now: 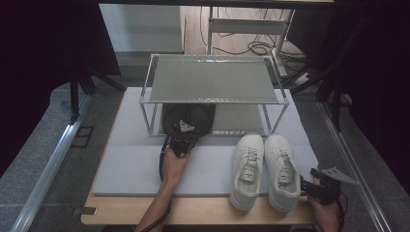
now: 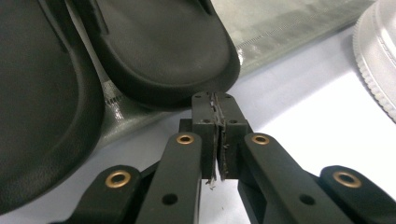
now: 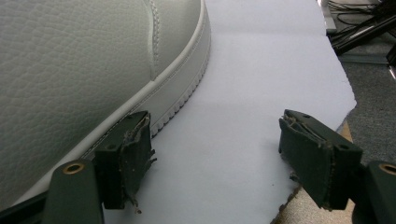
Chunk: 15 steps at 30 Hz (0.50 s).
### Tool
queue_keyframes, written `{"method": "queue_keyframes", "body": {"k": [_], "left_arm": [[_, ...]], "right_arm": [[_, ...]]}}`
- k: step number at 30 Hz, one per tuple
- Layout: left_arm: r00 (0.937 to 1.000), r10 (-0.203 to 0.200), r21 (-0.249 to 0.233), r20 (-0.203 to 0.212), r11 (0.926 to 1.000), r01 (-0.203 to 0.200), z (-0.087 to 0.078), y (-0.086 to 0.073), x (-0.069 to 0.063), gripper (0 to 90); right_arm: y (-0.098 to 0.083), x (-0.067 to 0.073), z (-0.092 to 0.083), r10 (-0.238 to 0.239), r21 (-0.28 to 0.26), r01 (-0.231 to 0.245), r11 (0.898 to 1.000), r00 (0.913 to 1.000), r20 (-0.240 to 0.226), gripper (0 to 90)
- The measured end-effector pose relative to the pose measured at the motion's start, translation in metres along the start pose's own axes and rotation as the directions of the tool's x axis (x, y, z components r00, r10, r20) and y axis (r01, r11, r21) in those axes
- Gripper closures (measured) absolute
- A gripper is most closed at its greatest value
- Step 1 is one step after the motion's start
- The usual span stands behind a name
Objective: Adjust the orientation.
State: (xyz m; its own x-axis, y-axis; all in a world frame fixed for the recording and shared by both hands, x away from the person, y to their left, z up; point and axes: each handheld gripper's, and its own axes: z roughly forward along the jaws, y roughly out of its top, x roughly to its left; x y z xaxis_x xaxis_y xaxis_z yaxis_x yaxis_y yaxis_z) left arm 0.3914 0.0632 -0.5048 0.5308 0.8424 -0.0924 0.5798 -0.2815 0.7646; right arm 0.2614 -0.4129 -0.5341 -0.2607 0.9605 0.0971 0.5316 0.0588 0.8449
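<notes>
Left gripper (image 2: 217,135) with jaws pressed together, empty, just before black sandals (image 2: 159,46) on rack's lower shelf (image 2: 280,28). Right gripper (image 3: 215,158) spread wide beside white sneaker (image 3: 79,70), gripping nothing.

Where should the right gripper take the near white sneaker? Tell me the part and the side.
Grip the white sneaker at its heel collar, coming from the near table edge. It lies heel toward the person, and the open right gripper sits beside that heel; the collar rim looks thin enough to pinch.

Dim overhead view, dark edges, soft focus
</notes>
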Motion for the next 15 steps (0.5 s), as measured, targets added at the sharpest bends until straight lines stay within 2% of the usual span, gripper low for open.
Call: {"method": "queue_keyframes", "body": {"k": [9,15], "left_arm": [[0.9996,0.024,-0.015,0.013,0.9996,-0.024,-0.012,0.0,-0.002,82.9],[0.9996,0.026,-0.015,0.013,0.9996,-0.025,-0.018,-0.004,0.0,79.6]], "right_arm": [[0.0,0.0,0.0,-0.002,-0.001,0.002,1.0,1.0,0.0,25.8],[0.0,0.0,0.0,-0.002,-0.001,0.002,1.0,1.0,0.001,25.8]]}}
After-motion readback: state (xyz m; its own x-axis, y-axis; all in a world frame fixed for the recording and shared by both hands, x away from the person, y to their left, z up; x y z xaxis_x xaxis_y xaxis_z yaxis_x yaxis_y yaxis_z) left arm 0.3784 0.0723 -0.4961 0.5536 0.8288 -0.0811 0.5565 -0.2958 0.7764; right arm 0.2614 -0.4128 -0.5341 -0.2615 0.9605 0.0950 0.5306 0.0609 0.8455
